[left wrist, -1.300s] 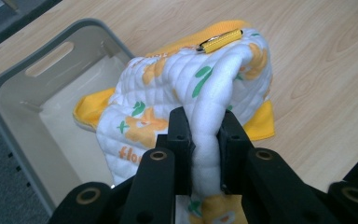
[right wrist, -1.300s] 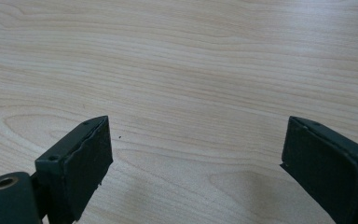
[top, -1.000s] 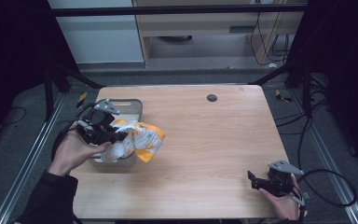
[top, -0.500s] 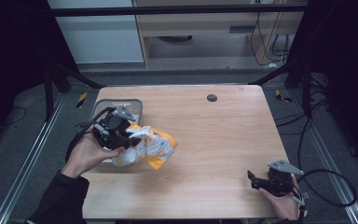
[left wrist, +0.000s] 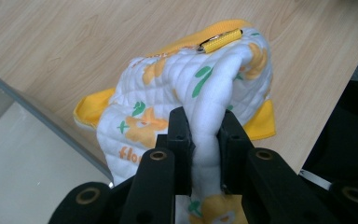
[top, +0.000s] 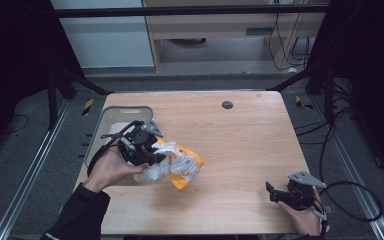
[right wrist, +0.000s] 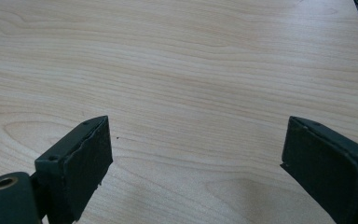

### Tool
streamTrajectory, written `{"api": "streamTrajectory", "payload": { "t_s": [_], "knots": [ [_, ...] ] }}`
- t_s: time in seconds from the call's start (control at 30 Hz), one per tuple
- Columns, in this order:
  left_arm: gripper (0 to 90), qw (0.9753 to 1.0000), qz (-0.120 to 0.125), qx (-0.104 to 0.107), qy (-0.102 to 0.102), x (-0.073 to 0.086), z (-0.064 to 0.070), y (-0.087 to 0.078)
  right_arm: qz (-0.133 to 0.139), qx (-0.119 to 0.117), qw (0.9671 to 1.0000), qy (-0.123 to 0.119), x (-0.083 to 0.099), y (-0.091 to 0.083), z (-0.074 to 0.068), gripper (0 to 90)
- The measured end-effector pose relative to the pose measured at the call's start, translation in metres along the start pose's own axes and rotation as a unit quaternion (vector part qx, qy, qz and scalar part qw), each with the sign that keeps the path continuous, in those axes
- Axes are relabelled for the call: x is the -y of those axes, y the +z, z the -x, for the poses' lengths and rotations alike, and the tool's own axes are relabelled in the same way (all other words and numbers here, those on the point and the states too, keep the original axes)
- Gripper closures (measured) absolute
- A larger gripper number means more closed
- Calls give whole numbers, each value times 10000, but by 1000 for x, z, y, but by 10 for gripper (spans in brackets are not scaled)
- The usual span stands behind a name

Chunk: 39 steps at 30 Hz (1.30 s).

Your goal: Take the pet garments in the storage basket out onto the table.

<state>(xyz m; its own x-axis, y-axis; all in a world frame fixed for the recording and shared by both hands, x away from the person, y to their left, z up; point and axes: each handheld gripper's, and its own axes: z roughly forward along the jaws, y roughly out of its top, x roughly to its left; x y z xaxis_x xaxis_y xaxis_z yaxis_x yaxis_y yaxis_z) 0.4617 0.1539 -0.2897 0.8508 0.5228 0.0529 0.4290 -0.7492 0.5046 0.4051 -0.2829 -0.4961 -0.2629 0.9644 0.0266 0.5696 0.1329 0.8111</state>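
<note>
A quilted white cloth (top: pixel 176 162) with yellow and green prints and an orange border hangs crumpled from my left gripper (top: pixel 152 157), just right of the grey bin. In the left gripper view the jaws pinch a thick fold of the cloth (left wrist: pixel 200 88), which is lifted over the wooden table (left wrist: pixel 74 42). At the table's front right corner my right gripper (top: pixel 275 192) rests low, held by a hand. Its jaws stand wide apart over bare wood (right wrist: pixel 191 93) with nothing between them.
A grey plastic bin (top: pixel 105 120) sits at the table's left edge; its rim (left wrist: pixel 42 121) runs just below the hanging cloth. A dark round hole (top: pixel 227 104) marks the tabletop near the back. Cables trail off the right side (top: pixel 360 200).
My left gripper has carried the cloth out of the bin, rightward and toward the front over the table. The right gripper has stayed still.
</note>
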Motion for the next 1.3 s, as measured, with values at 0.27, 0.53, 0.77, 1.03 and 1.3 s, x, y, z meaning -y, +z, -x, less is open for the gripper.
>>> {"api": "streamTrajectory", "payload": {
  "t_s": [0.27, 0.53, 0.77, 1.03, 1.3],
  "knots": [
    [778, 9999, -54, 85, 124, -7, 7, 13, 20, 9, 10000, -6, 0, 0, 0, 82],
    [778, 9996, -86, 224, 172, -11, 14, 33, 36, 22, 10000, -47, 0, 0, 1, 82],
    [777, 9993, -123, 278, 236, -13, 18, 46, 80, 36, 10000, -23, 0, -1, 1, 83],
    [777, 9986, -204, 379, 318, -16, 21, 65, 87, 43, 9999, -27, 0, -1, 2, 83],
    [777, 9984, -202, 423, 331, -21, 22, 79, 81, 37, 10000, -23, 0, -1, 2, 82]
  ]
}}
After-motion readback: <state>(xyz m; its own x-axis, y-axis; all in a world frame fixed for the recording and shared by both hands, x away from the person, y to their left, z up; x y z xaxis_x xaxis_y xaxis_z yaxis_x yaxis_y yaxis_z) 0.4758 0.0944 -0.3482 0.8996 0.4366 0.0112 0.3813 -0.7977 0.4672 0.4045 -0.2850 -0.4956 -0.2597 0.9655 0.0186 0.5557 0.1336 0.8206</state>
